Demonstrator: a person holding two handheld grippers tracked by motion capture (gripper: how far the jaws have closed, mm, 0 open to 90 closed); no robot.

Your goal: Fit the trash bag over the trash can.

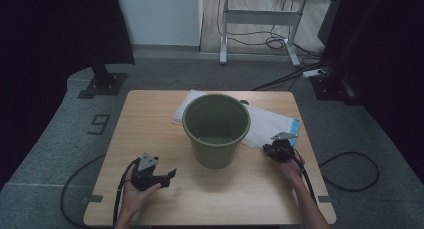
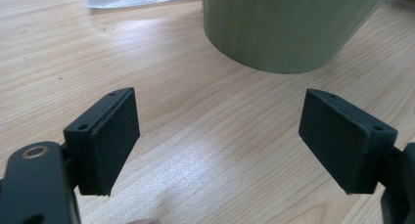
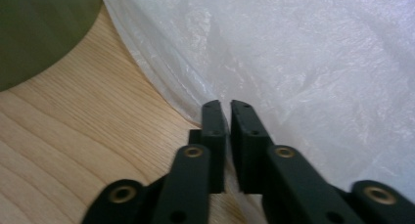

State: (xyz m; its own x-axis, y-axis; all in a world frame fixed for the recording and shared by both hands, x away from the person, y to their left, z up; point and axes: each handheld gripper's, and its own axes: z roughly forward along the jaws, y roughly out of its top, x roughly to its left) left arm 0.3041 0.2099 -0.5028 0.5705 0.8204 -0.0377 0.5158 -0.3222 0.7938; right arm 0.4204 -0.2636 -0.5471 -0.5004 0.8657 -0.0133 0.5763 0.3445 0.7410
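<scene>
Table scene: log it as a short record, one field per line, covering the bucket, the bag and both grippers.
surface: wooden table
bucket: green bucket, upright at mid-table, open top
bag: white plastic bag, lying flat behind and right of the bucket
left gripper: jaws wide open, nothing between them, pointing at the bucket's base
right gripper: jaws closed at the near edge of the plastic bag; the film appears pinched between them
</scene>
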